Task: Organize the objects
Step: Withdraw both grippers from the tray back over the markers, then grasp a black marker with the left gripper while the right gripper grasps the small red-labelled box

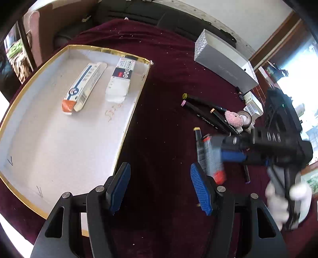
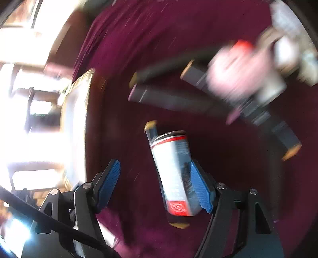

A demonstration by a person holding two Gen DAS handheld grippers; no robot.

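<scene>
A shallow white tray with a gold rim [image 1: 127, 121] lies on the maroon cloth and holds two toothpaste boxes [image 1: 84, 87] [image 1: 120, 78]. My left gripper [image 1: 159, 188] is open and empty, low beside the tray's right edge. My right gripper [image 2: 155, 188] is open, its right pad against a small white, grey and red box [image 2: 174, 174] that lies over a black marker [image 2: 151, 129]. The same box [image 1: 213, 158] shows blurred in the left wrist view, with the right gripper [image 1: 234, 152] at it. The right wrist view is motion-blurred.
Several black markers [image 1: 206, 111] lie on the cloth with a pink fuzzy toy [image 1: 233, 118] and a tape roll [image 1: 245, 117]. A silver box [image 1: 224, 61] stands at the back right. A dark sofa [image 1: 139, 12] runs behind the table.
</scene>
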